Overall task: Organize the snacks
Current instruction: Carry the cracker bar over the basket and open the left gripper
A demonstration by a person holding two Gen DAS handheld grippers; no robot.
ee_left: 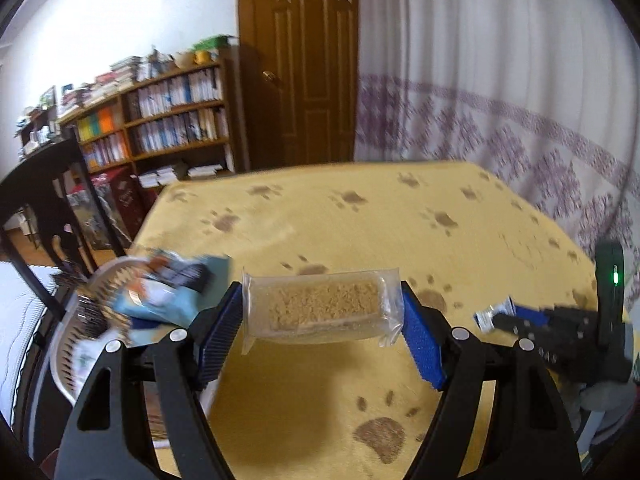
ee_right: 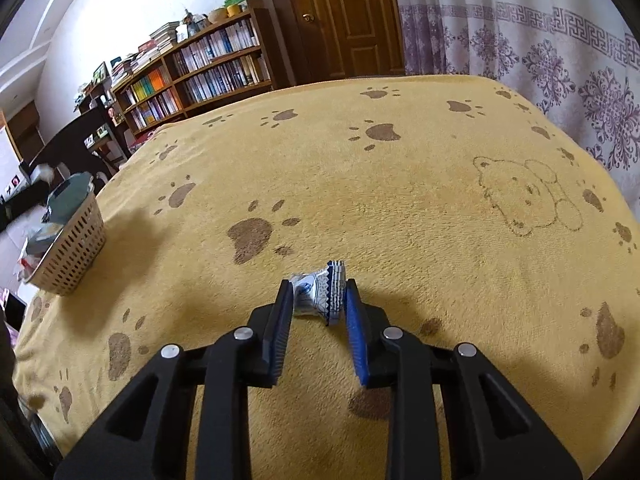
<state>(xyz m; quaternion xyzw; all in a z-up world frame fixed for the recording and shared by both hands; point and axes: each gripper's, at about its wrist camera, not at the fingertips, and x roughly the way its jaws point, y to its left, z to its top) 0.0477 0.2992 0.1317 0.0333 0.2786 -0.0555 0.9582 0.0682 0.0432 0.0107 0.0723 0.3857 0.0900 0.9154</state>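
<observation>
My left gripper (ee_left: 322, 306) is shut on a clear packet (ee_left: 320, 300) with a brown crumbly bar inside, held by its two ends above the yellow cloth. Just left of it stands a woven basket (ee_left: 70, 344) heaped with blue and white snack bags (ee_left: 160, 296). My right gripper (ee_right: 319, 292) is shut on a small blue-and-white wrapped candy (ee_right: 316, 292), low over the cloth near the front. In the left wrist view that right gripper (ee_left: 500, 320) and its candy (ee_left: 489, 314) lie to the right. From the right wrist, the basket (ee_right: 74, 252) sits far left by the table's edge.
A yellow paw-print cloth (ee_right: 400, 184) covers the whole table. A dark chair (ee_left: 44, 208) stands beyond the left edge, with a bookshelf (ee_left: 168, 120) and a wooden door (ee_left: 304, 64) behind. A patterned curtain (ee_right: 560, 48) hangs along the right side.
</observation>
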